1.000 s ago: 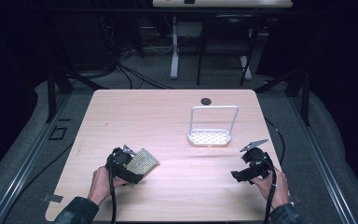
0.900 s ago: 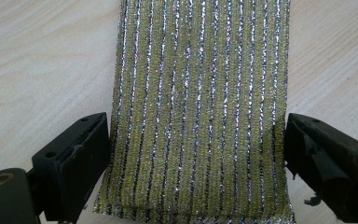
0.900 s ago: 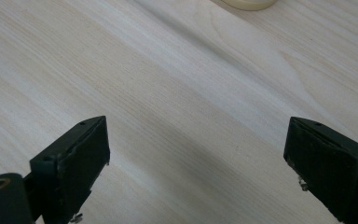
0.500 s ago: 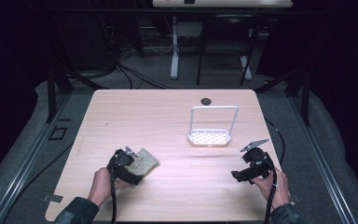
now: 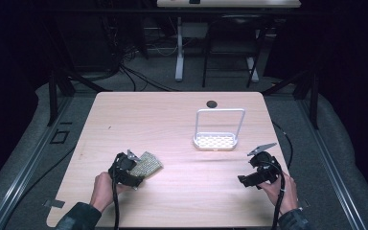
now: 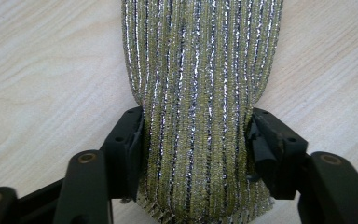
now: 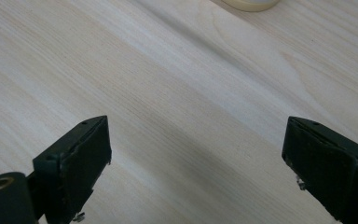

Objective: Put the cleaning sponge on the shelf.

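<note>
Jaws of the left gripper [image 6: 193, 140] have just been closing, now pinching the soft, light, gold-and-silver striped scouring sponge [image 6: 200, 84], squashing its six o'clock end

Black left gripper [image 5: 133, 168] and right gripper [image 5: 256, 173] each have 2 blocky jaws, brass-ringed pivots, trailing black cables; dark sleeves.

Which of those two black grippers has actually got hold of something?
The left gripper: it pinches the glittery gold scouring pad. The right gripper stands wide open over bare table.
</note>
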Available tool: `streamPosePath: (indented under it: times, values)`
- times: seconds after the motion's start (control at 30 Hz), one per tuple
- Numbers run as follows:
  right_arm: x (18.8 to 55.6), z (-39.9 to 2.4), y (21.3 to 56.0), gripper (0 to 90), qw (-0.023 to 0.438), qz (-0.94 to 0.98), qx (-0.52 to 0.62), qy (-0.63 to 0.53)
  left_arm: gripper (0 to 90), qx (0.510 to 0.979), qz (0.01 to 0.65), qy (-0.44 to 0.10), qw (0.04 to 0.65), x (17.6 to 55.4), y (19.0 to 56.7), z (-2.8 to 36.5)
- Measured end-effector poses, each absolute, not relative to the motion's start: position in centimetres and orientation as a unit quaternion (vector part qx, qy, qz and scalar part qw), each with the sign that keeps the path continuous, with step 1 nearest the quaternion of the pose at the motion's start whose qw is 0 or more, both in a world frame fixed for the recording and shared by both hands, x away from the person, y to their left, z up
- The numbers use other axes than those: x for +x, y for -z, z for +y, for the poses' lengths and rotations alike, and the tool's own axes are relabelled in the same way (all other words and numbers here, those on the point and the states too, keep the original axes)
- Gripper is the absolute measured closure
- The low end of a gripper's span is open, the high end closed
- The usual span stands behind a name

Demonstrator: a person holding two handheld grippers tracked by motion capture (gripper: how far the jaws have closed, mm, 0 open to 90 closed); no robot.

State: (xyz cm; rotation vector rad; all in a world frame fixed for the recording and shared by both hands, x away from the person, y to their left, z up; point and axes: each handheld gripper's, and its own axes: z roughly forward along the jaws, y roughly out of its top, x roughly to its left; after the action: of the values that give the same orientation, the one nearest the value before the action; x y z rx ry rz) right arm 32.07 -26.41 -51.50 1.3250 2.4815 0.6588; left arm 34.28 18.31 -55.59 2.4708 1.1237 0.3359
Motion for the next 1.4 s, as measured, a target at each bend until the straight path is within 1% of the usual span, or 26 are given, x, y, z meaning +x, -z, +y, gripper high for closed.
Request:
streamPosePath:
  times: [0.27, 0.7, 1.4]
  values:
    - [32.1, -26.4, 51.5, 7.9, 0.125, 0.853, 0.452, -0.229, 48.3, 0.883, 0.4, -0.124, 0.211, 34.2, 55.1, 18.7]
    - [32.1, -26.3, 51.6, 9.2, 0.12, 0.859, 0.444, -0.226, 48.7, 0.885, 0.388, -0.113, 0.231, 34.1, 54.0, 19.0]
    - [32.1, -26.4, 51.5, 9.7, 0.123, 0.862, 0.438, -0.225, 48.8, 0.887, 0.371, -0.111, 0.25, 34.1, 52.7, 18.4]
